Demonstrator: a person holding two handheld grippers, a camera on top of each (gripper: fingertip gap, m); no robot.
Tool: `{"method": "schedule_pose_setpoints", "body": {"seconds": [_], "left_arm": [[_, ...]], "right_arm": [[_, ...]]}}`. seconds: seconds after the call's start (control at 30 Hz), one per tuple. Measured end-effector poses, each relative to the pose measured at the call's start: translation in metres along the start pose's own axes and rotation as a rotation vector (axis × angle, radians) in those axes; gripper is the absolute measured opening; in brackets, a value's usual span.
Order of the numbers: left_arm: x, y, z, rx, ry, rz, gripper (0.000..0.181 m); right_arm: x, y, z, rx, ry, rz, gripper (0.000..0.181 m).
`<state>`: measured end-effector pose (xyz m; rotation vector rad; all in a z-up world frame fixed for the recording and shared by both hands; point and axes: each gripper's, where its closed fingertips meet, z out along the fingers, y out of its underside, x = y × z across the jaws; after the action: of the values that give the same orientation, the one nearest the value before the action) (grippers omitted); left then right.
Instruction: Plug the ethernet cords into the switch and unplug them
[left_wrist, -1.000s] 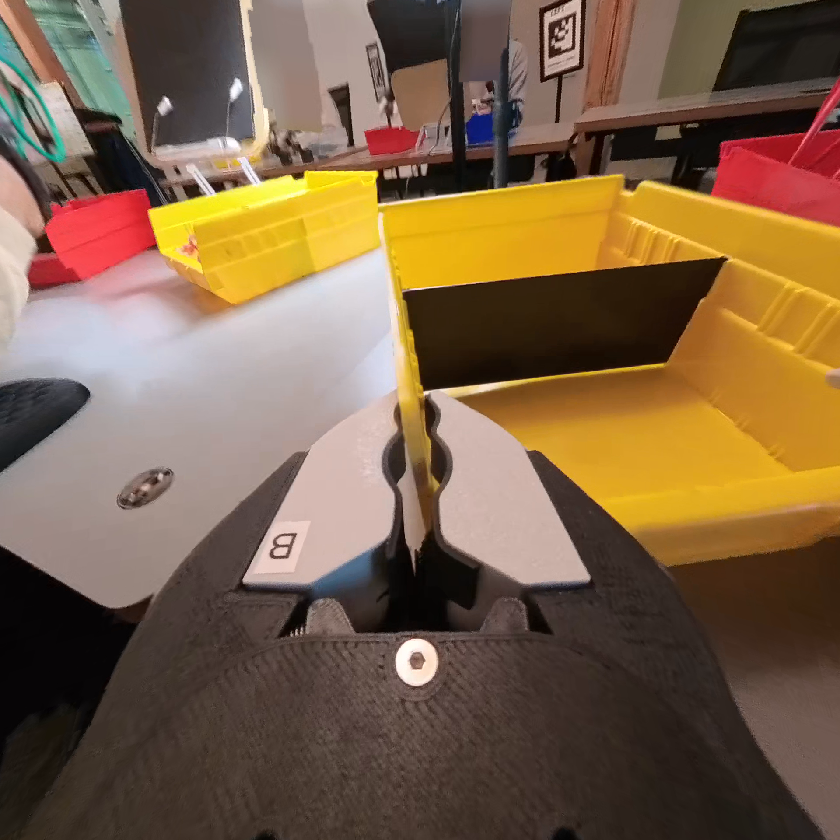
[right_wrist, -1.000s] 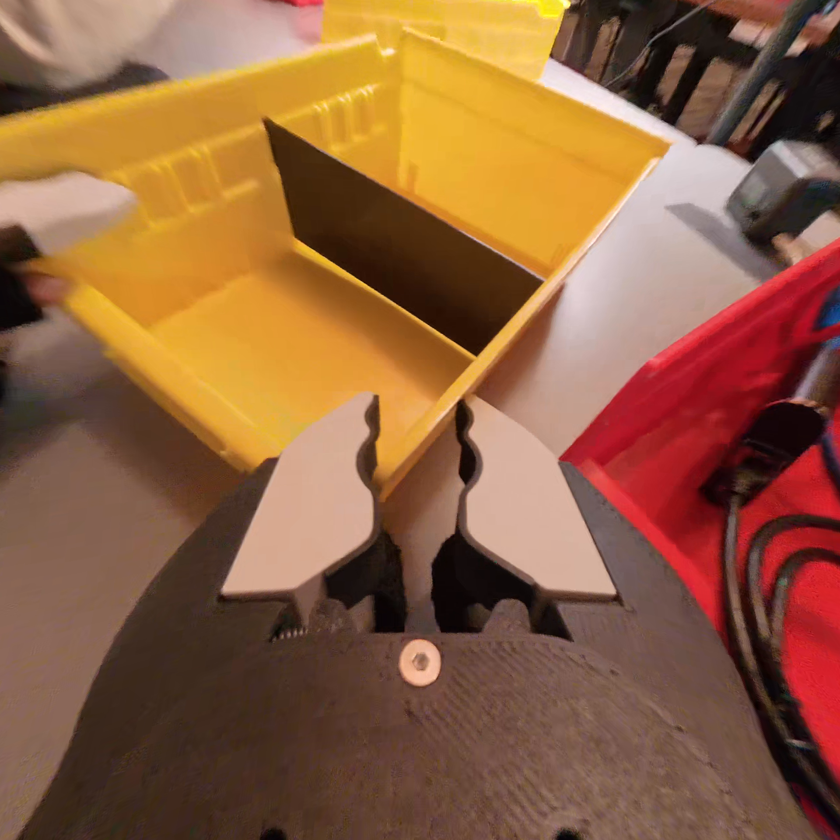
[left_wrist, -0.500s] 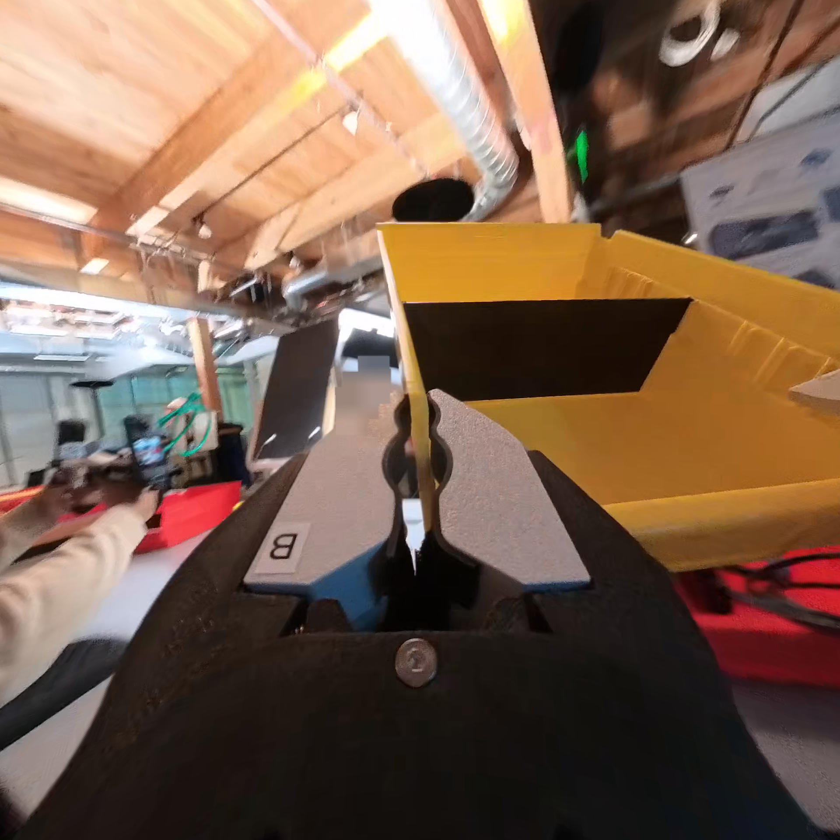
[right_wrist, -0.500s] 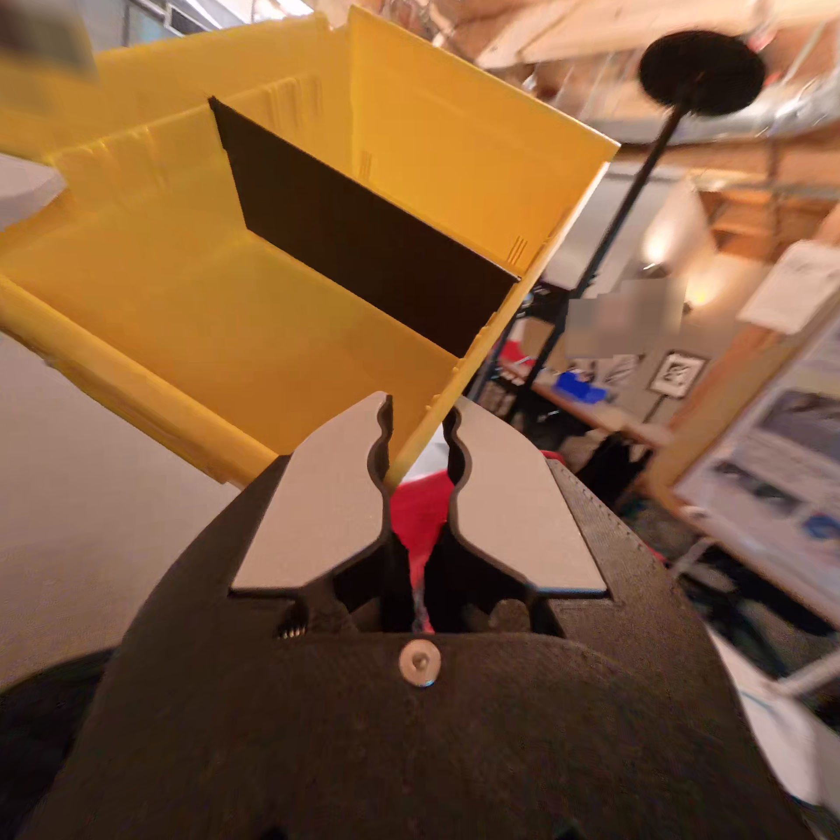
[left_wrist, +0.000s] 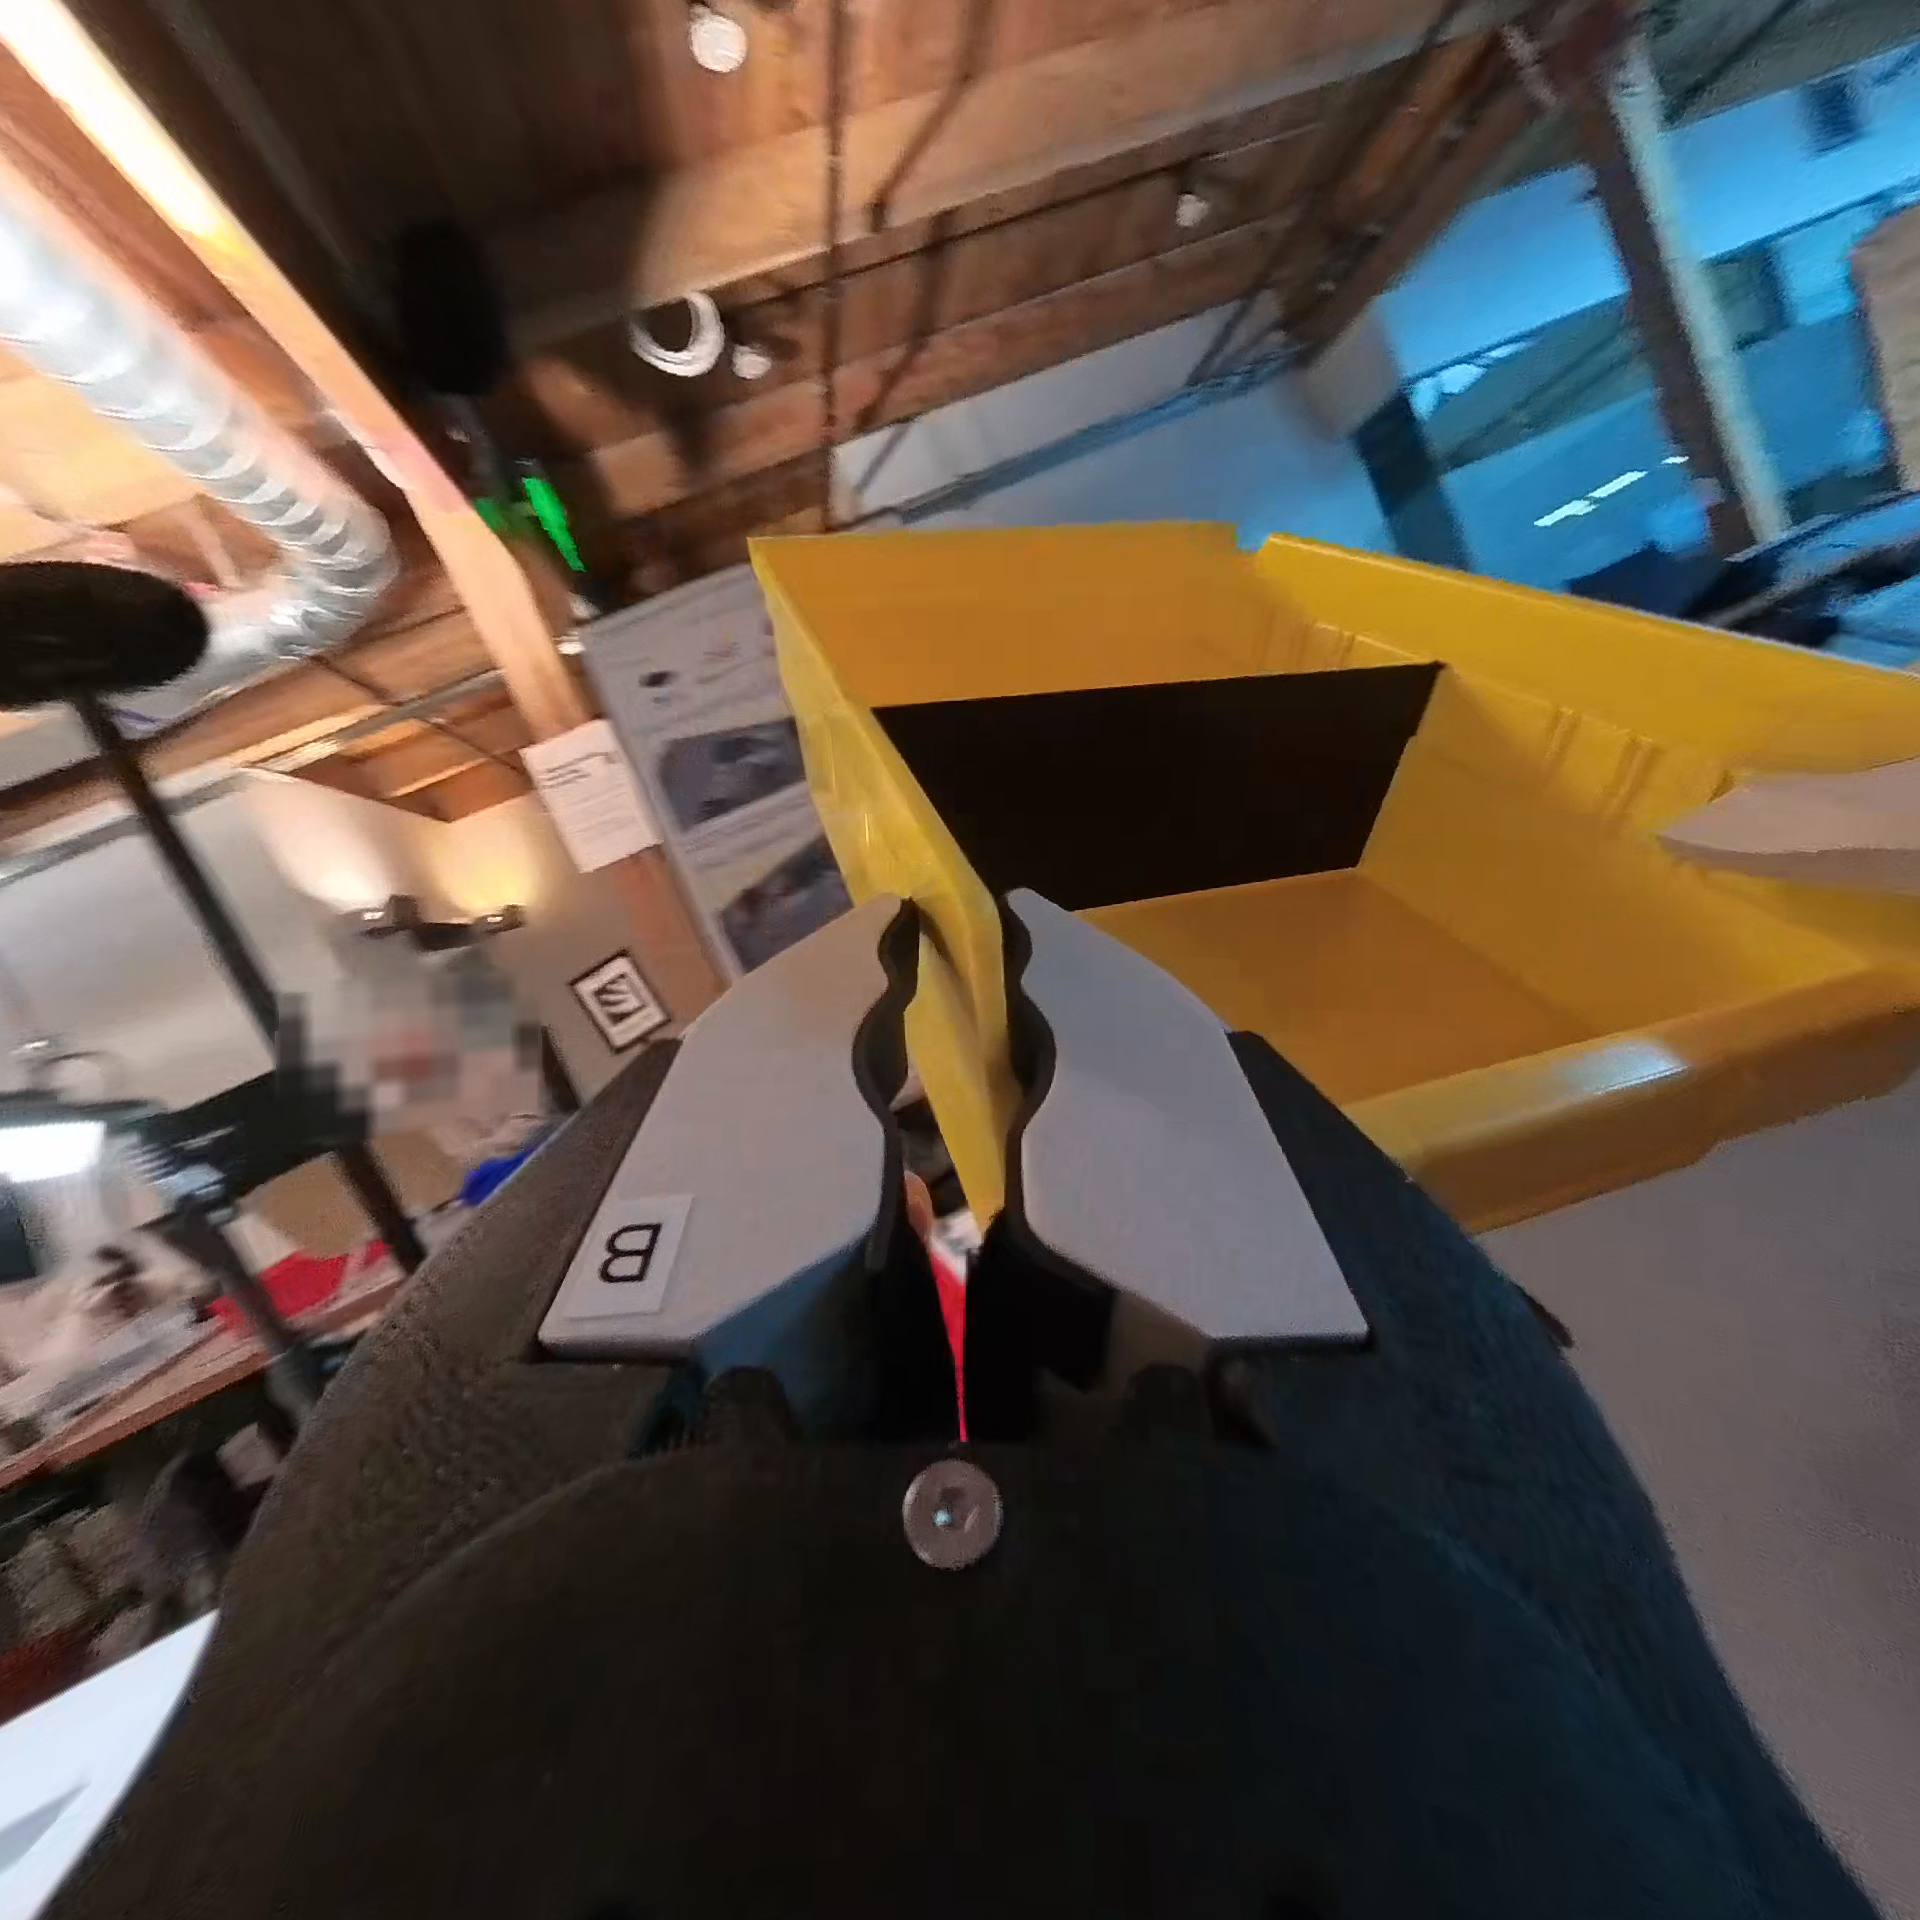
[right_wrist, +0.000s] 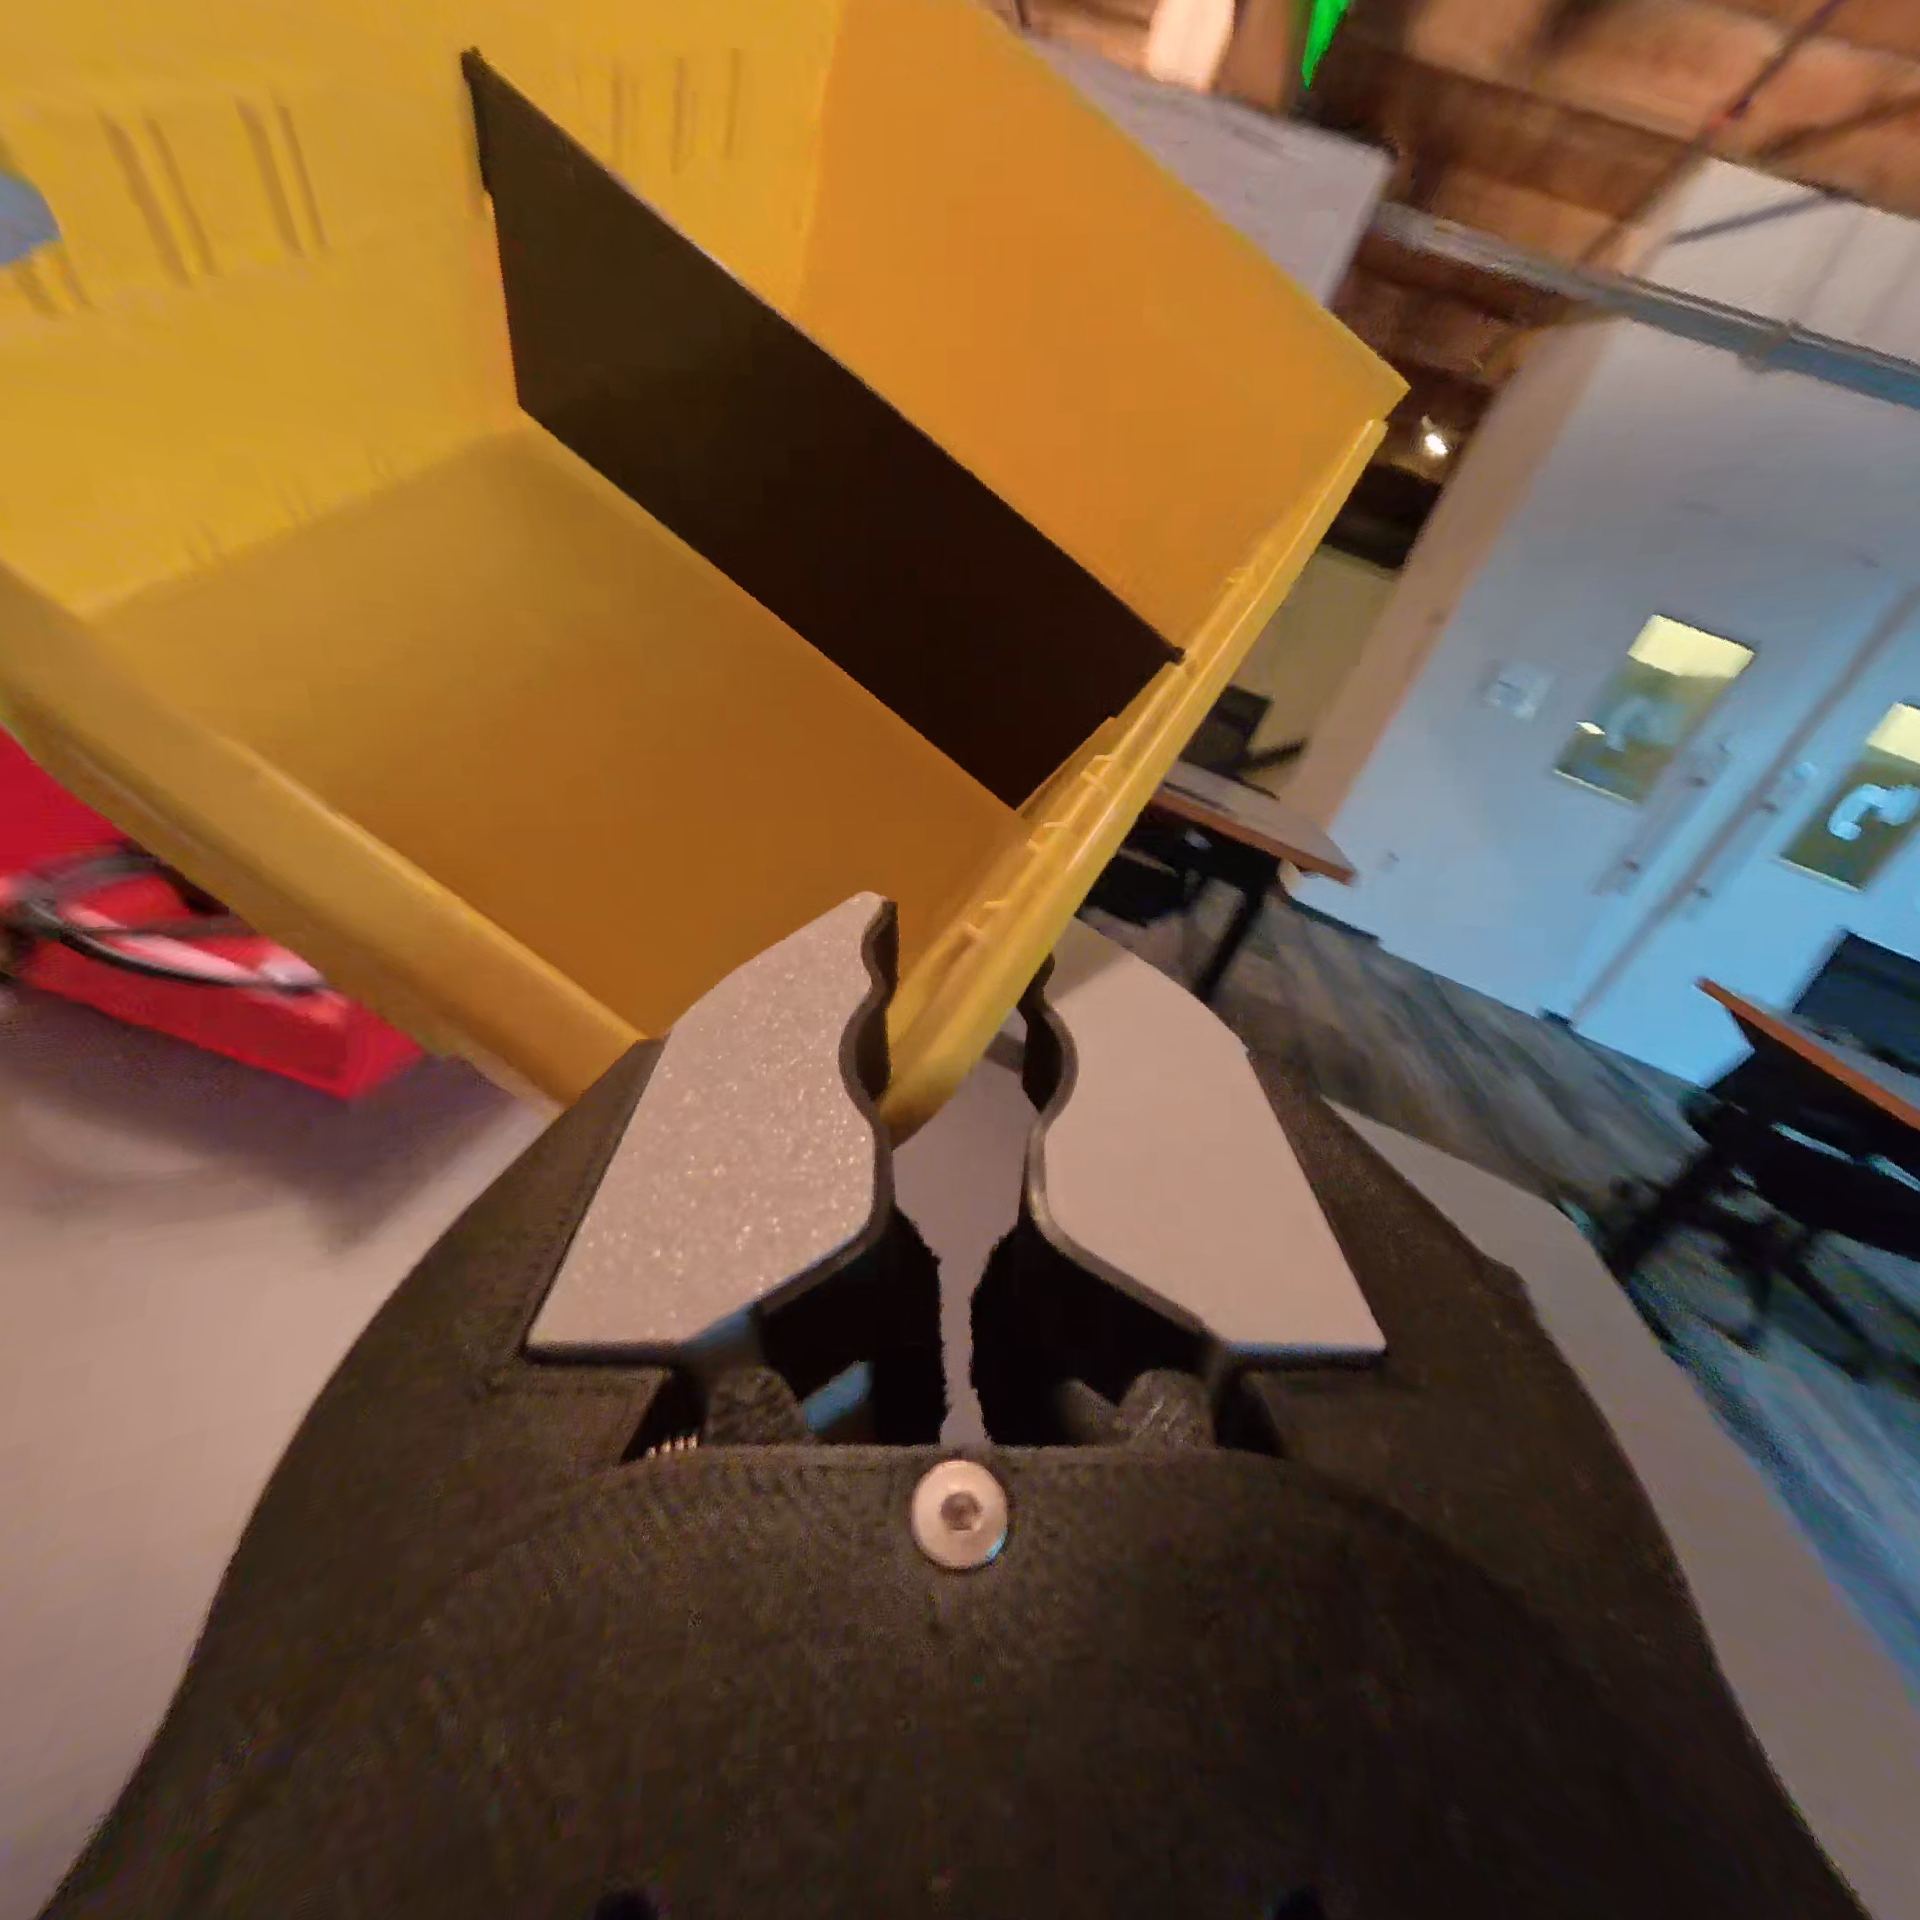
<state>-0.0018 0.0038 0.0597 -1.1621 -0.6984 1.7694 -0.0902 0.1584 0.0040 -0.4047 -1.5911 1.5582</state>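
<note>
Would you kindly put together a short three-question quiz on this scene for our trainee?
1. True or false: the yellow bin rests flat on the table.
2. What colour is the divider standing inside the bin?
3. The left hand-held gripper grips which part of the bin? A) its side wall B) the divider C) its floor

Key:
1. False: it is tilted and held up, with the left hand-held gripper clamped on one side wall and the right hand-held gripper straddling the opposite one.
2. Black.
3. A.
</note>
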Motion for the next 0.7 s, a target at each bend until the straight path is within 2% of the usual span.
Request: {"method": "schedule_pose_setpoints", "body": {"seconds": [0.13,0.23,0.47,0.57,0.7], "left_arm": [[0.065,0.024,0.047,-0.056,0.137,-0.042,0.012],[0.113,0.044,0.065,-0.106,0.218,-0.113,0.012],[0.191,0.094,0.072,-0.257,0.348,-0.202,0.015],[0.213,0.116,0.067,-0.329,0.395,-0.202,0.016],[0.228,0.124,0.063,-0.372,0.427,-0.22,0.018]], "right_arm": [[0.05,0.054,-0.019,-0.157,0.085,-0.031,0.023],[0.078,0.09,-0.035,-0.25,0.125,-0.006,0.022],[0.113,0.151,-0.062,-0.4,0.19,-0.07,0.02],[0.118,0.169,-0.068,-0.446,0.182,-0.058,0.02],[0.122,0.186,-0.073,-0.502,0.17,-0.066,0.02]]}}
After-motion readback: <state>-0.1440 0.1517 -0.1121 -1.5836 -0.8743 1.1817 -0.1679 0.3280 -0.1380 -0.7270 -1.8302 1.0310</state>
